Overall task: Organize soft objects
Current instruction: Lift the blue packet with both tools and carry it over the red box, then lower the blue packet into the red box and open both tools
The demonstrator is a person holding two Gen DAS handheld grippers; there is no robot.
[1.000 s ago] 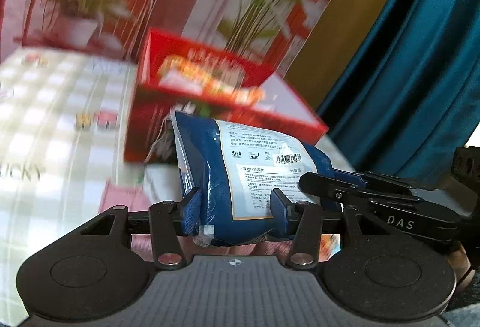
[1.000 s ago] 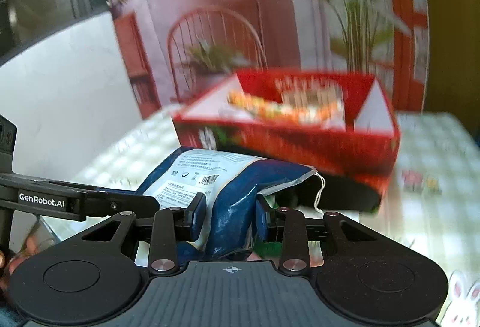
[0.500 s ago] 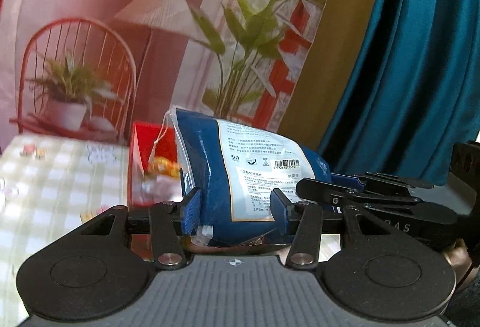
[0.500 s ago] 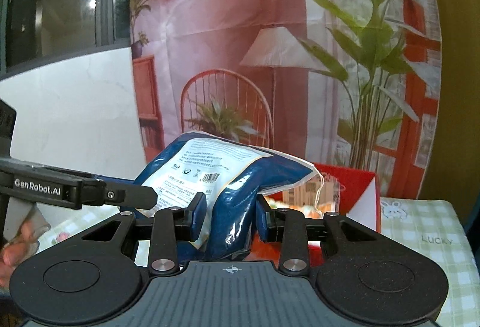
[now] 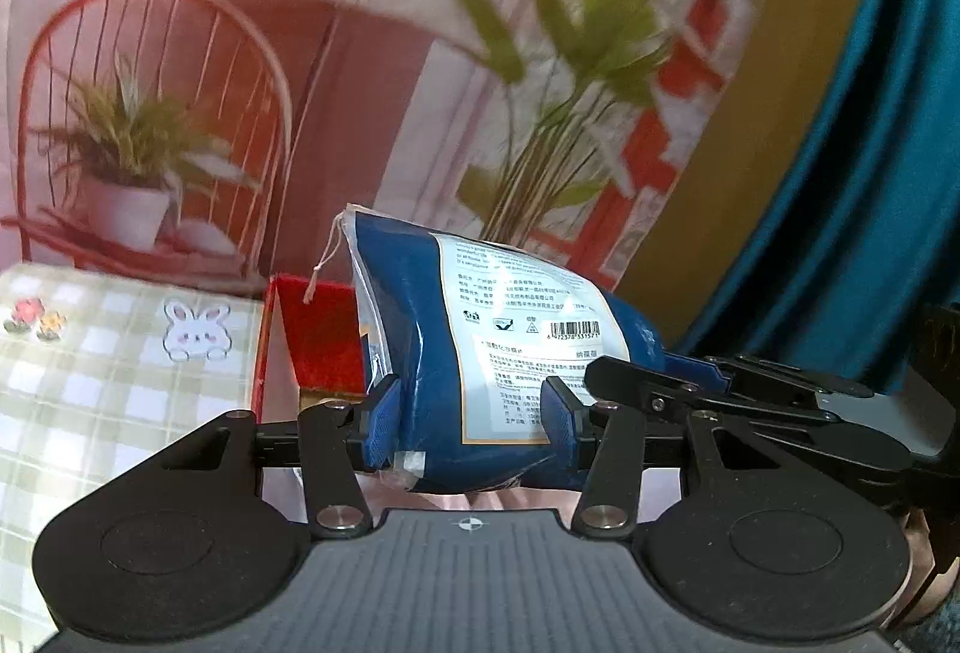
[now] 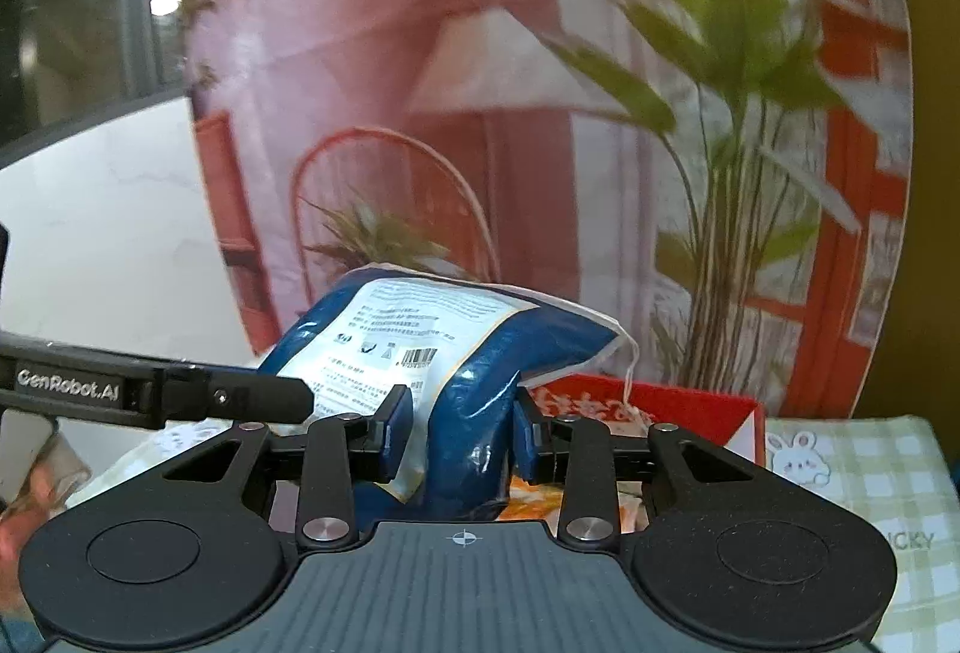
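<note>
Since a second ago you have lifted the blue bag off the desk and carried it up and toward the red box; the box, which filled the middle of both views then, now sits low behind the bag, and the printed backdrop takes up most of each frame.

Your left gripper is clamped on the near end of the bag, jaws about half apart with both blue pads pressed into the plastic. Your right gripper pinches the bag from the other side, jaws narrower, pads biting a fold of the blue film. In each view the other gripper's black fingers reach in from the side to the same bag.

The bag hangs in the air between the two grippers, label side up, its sealed end with a loose white string pointing at the box. The box stands on the checked tablecloth toward the desk's far edge, close to the backdrop, with bright orange packets visible inside from the right view.
</note>
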